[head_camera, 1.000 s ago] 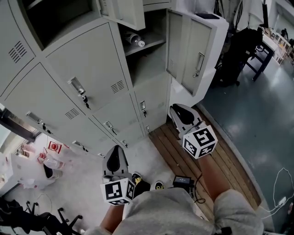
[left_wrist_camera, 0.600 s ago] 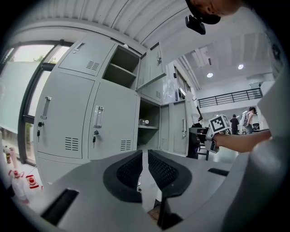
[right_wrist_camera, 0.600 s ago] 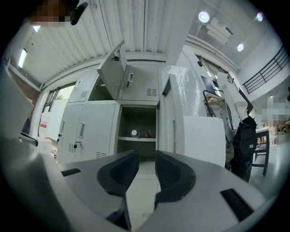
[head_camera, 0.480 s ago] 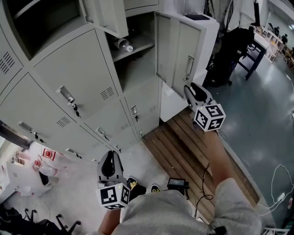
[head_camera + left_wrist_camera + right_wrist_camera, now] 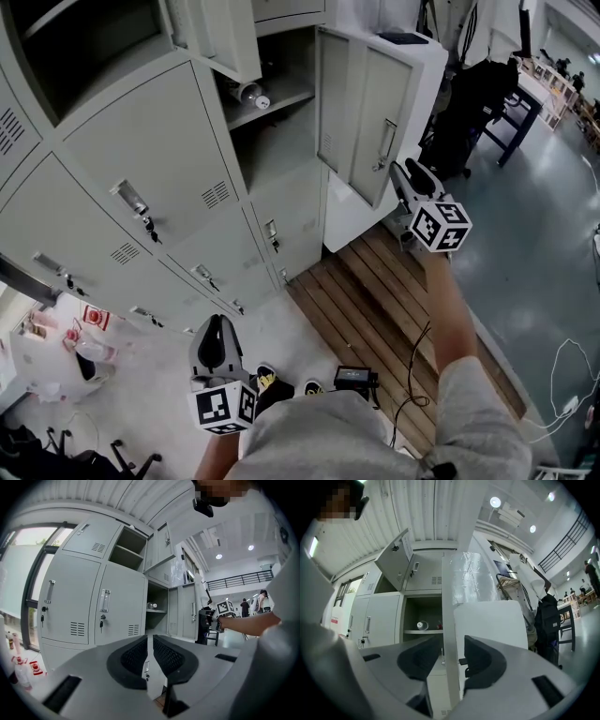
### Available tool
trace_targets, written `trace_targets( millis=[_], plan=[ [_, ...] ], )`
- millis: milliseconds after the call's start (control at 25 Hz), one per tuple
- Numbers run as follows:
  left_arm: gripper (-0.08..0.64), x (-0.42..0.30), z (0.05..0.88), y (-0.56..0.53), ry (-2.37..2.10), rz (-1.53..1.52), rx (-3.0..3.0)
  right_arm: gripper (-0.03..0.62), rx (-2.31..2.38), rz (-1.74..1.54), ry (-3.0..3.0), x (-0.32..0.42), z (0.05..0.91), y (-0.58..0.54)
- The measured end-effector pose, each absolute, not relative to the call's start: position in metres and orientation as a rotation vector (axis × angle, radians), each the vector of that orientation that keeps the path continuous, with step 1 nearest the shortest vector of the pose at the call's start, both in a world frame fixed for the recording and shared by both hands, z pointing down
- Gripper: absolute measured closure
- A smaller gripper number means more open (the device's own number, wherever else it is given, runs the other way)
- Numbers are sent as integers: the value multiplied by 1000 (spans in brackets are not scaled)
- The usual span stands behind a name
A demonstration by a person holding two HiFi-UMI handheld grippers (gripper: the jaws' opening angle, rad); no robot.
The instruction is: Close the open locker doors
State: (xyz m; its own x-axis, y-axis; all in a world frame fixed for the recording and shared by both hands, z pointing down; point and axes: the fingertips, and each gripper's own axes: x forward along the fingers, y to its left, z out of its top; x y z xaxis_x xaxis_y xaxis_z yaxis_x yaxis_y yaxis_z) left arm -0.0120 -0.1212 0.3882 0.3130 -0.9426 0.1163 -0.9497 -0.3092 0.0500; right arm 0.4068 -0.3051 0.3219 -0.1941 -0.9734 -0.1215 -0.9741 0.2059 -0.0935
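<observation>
The grey lockers [image 5: 159, 169] fill the left of the head view. One tall door [image 5: 361, 122] stands swung out to the right, and an upper door [image 5: 220, 33] hangs open above it. The open compartment's shelf holds a bottle [image 5: 248, 94]. My right gripper [image 5: 401, 176] is up at the tall door's free edge, just below its handle [image 5: 384, 145]. Its jaws are opening, and in the right gripper view [image 5: 452, 660] the door edge [image 5: 449, 620] stands between them without being pressed. My left gripper [image 5: 214, 339] hangs low by my legs, shut and empty [image 5: 150, 656].
A white cabinet [image 5: 412, 84] stands behind the open door. A black bag sits on a dark table [image 5: 473, 103] to the right. A wooden slatted platform [image 5: 394, 300] lies underfoot, with a black adapter and cables [image 5: 354, 377]. Bottles and clutter [image 5: 89, 352] sit at the lower left.
My right gripper has risen and moved right to the tall door's edge, and its jaws have opened around it. The left gripper has dropped slightly lower.
</observation>
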Motion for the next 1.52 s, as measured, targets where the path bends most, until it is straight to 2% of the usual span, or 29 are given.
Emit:
trace_targets(
  millis=[720,1040,1520],
  plan=[
    [517,-29,387,-118,-1821,106,2434,449,-1627,-130,2424,403,321,-317],
    [517,-33,388,-114,-1820,114,2426,457,-1512,-24,2592,343,318,-309],
    [517,-85,388,-126,-1878,85,2371,457,-1419,32,2688,235,317,-331]
  ],
)
